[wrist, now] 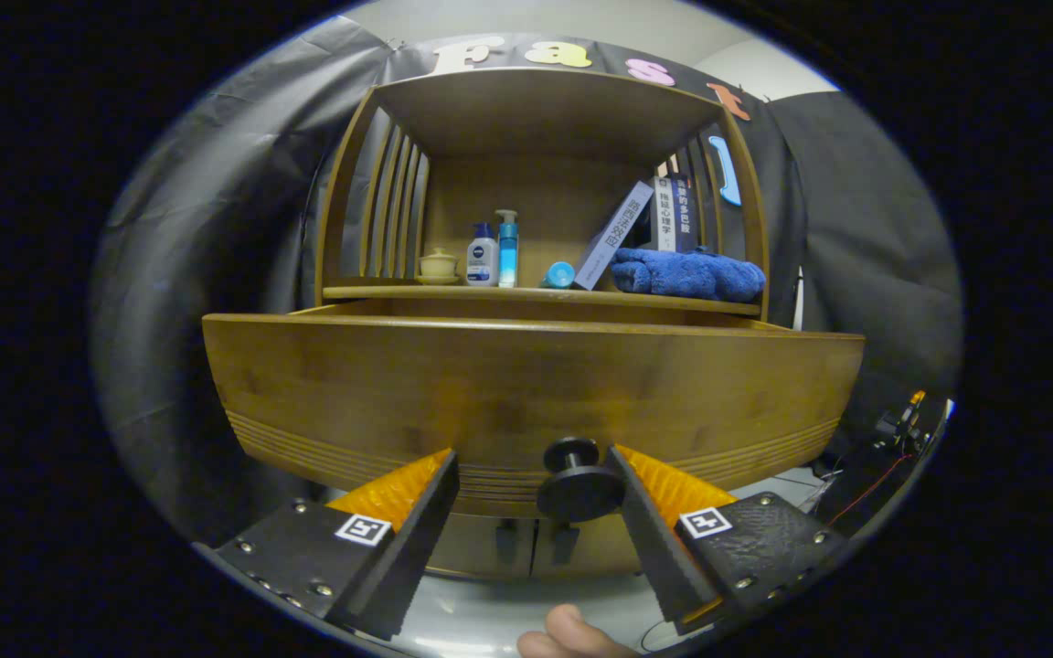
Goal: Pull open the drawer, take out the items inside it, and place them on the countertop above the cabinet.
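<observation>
Gripper (531,512) fingers spread around the pulled-out drawer's (526,393) knob (574,482), contents hidden.

One drawer (526,388), one knob (574,480), two bottles (494,251), one cup (438,265), one towel (686,274), three books (650,224).

Fingers (531,475) spread wide at the pulled-out drawer (526,393) — black knob (577,480) between them, touching the right finger, clear of the left. Beyond, on the counter (453,293) — cup (438,265), two bottles (494,251), leaning books (645,228), blue towel (689,272).
</observation>
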Motion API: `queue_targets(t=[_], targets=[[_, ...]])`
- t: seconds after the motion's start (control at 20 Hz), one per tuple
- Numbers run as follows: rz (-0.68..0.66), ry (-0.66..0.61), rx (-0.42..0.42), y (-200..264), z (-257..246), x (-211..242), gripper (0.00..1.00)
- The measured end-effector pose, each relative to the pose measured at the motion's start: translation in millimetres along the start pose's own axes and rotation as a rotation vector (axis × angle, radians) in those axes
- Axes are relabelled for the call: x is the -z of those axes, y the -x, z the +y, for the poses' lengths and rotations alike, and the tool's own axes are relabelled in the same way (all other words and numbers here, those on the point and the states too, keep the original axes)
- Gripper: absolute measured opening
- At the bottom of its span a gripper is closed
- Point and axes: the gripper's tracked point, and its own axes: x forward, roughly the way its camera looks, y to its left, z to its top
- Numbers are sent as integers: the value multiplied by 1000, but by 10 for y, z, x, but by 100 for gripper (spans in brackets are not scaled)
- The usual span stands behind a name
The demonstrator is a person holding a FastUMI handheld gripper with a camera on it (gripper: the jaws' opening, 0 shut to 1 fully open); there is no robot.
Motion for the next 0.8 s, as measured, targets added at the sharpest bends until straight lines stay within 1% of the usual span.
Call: queue_targets(t=[0.1,0.15,0.2,0.25,0.3,0.4,0.8], targets=[[-17,-32,-5,-128,9,-48,99],[-47,-46,-6,-154,9,-104,99],[-11,-45,-7,-209,0,-56,99],[-31,-51,-5,-232,-20,-105,99],[-1,-56,-5,-331,28,-73,99],[13,-70,0,-391,66,-86,99],[32,-101,15,-761,96,-135,99]])
